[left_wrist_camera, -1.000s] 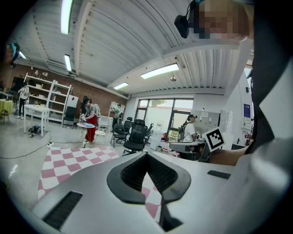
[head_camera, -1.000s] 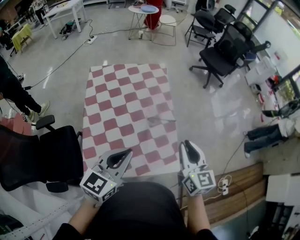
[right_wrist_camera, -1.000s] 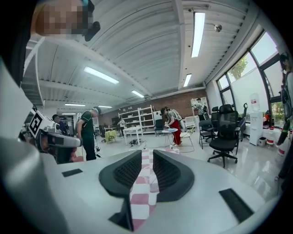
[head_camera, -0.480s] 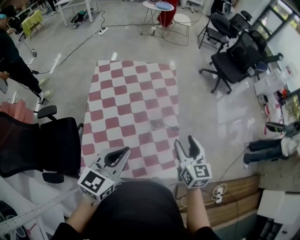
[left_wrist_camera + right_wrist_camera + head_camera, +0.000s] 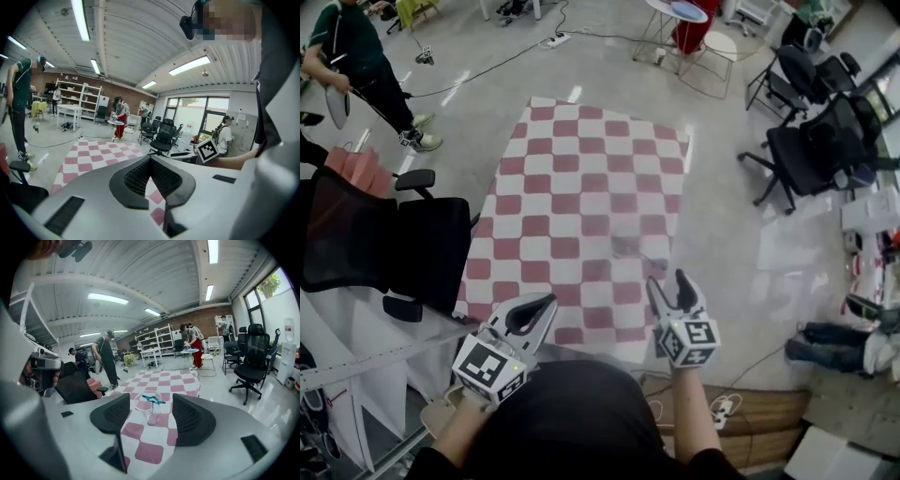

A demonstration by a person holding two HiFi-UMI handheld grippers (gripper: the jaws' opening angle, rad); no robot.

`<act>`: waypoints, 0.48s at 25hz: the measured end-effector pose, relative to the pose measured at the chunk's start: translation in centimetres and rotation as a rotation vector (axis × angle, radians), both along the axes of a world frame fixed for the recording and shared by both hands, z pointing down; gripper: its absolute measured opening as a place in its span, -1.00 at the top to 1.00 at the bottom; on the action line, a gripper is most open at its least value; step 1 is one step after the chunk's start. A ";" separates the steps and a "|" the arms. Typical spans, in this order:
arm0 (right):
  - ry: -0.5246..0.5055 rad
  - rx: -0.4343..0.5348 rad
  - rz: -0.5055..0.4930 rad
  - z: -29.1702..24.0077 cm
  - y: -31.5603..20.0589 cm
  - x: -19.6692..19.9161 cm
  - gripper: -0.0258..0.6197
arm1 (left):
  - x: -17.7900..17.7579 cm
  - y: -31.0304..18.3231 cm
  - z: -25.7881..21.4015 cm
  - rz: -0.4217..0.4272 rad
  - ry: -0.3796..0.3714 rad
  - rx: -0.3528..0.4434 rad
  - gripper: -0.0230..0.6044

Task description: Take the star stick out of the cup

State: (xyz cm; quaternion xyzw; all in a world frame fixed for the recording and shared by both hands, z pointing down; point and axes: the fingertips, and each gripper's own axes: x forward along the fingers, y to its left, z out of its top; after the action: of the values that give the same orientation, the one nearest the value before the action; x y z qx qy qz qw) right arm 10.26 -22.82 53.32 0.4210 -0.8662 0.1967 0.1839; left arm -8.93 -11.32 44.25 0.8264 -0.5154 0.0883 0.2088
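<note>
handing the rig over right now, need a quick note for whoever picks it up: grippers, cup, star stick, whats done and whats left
Left gripper: shut, empty, by the near edge of the checkered table.
Right gripper: open, jaws have just been opening, nothing between them; it points at the cup but is short of it.
Cup: clear, upright on the table, star stick standing in it.
Done: nothing removed yet.
Left: reach the stick, close on it, lift it out.

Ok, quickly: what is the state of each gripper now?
Left gripper: shut, empty.
Right gripper: open, jaws just opened, nothing between them; cup with star stick ahead.
</note>
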 end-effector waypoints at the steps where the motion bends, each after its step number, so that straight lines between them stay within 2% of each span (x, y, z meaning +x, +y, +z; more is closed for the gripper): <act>1: -0.007 -0.008 -0.016 0.4 -0.3 -0.2 0.05 | 0.2 0.2 0.3 -0.012 -0.006 -0.009 0.80; 6: -0.038 -0.041 -0.073 2.0 -0.9 -1.1 0.05 | 0.4 1.3 1.1 -0.073 -0.022 -0.044 0.80; 12: -0.062 -0.053 -0.080 2.5 -2.3 -1.9 0.05 | 0.2 2.1 1.5 -0.132 -0.029 -0.065 0.80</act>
State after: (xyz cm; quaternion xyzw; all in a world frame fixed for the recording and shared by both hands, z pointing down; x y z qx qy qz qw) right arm 8.35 -25.11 55.80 0.3745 -0.8822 0.2248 0.1756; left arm -8.75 -9.20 45.76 0.7821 -0.5686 0.1029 0.2334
